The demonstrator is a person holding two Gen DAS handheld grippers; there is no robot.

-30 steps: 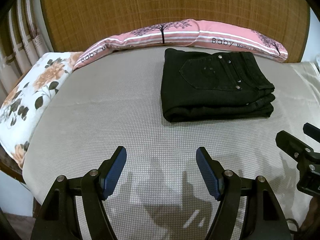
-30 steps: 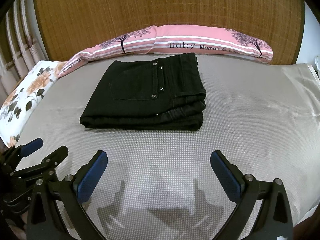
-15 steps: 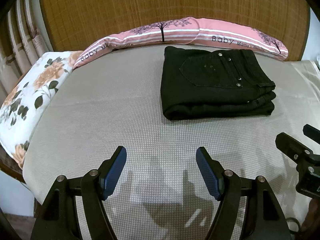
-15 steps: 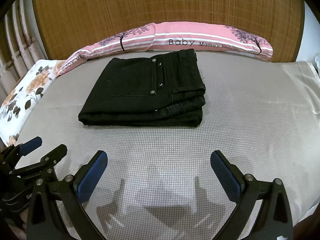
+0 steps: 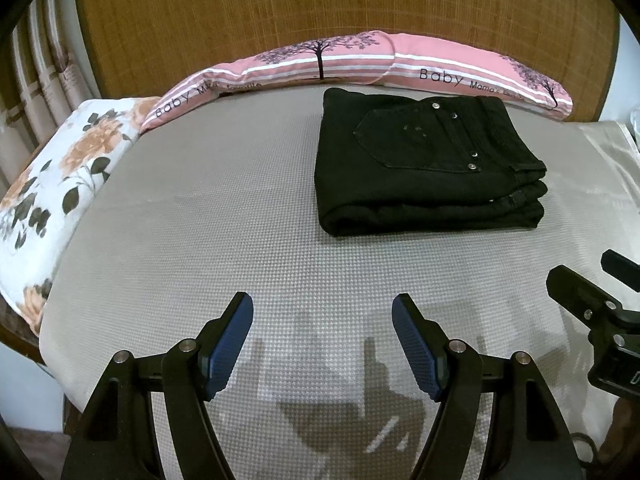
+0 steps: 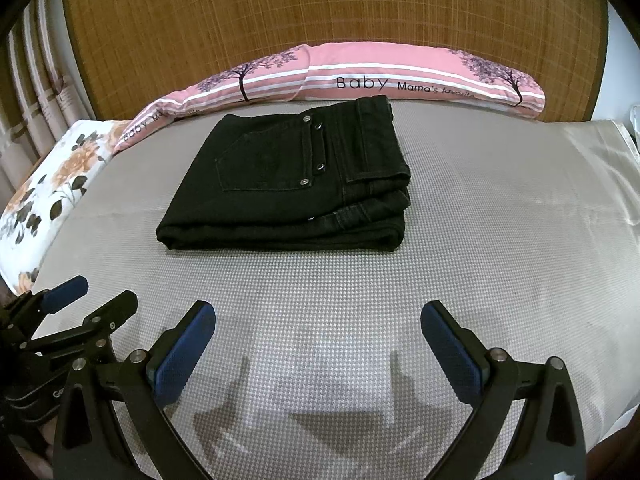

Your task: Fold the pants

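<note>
Black pants (image 5: 424,176) (image 6: 296,184) lie folded into a compact stack on the grey bed cover, back pocket up, near the pink pillow. My left gripper (image 5: 322,320) hovers open over bare cover in front of the stack, with nothing between its blue pads. My right gripper (image 6: 318,328) is also open and empty, well short of the pants. In the left wrist view the right gripper's black finger (image 5: 580,292) shows at the right edge. In the right wrist view the left gripper's fingers (image 6: 80,308) show at the lower left.
A long pink pillow (image 5: 360,60) (image 6: 360,76) printed "Baby" runs along the woven brown headboard (image 6: 320,12). A floral pillow (image 5: 52,184) (image 6: 44,196) lies at the left edge. Curtains (image 5: 36,80) hang at far left. The grey cover (image 6: 500,208) spreads around the pants.
Both views shifted very slightly, so the pants sit a touch higher in the right wrist view. The grippers stay open and the pants lie as before.
</note>
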